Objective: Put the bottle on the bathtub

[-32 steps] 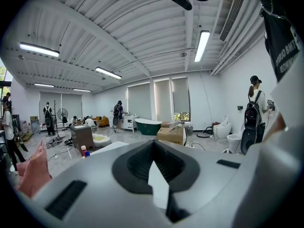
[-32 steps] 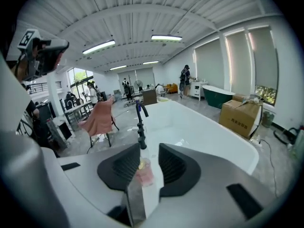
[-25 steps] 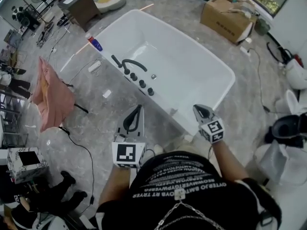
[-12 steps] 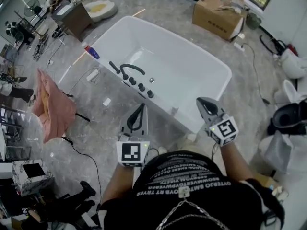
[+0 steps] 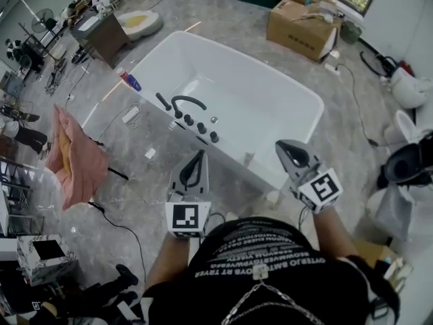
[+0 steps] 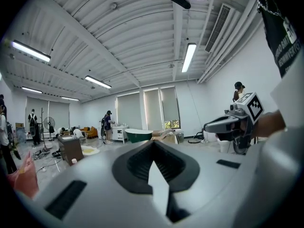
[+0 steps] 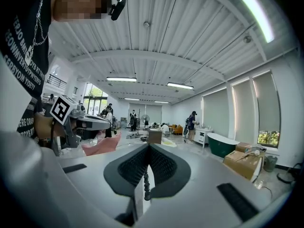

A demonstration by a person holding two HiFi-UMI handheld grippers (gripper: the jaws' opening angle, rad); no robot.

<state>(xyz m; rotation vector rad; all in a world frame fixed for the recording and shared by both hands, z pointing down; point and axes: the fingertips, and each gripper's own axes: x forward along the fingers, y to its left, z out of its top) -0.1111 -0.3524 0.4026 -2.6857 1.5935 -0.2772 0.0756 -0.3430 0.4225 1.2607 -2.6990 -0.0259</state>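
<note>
A white bathtub [image 5: 270, 87] fills the middle of the head view, with a black faucet [image 5: 187, 102] and knobs on its near rim. A blue bottle with a red cap [image 5: 131, 81] stands at the tub's far left corner; I cannot tell whether it is on the rim or beside it. My left gripper [image 5: 197, 157] is shut and empty, held near my body short of the tub's near side. My right gripper [image 5: 285, 147] is shut and empty too, over the tub's near right corner. Both gripper views look out level across the room, each showing the other gripper [image 6: 232, 122] [image 7: 90, 122].
A pink cloth on a stand [image 5: 74, 158] is to the left, with black cables on the marble floor [image 5: 128, 181]. A cardboard box [image 5: 298, 26] lies beyond the tub, toilets [image 5: 409, 164] stand at the right, and a dark cabinet [image 5: 101, 32] is far left. People stand in the distance.
Both grippers stay shut and empty. The right gripper has drifted slightly right and lower in the head view, and the view itself has shifted a little.
</note>
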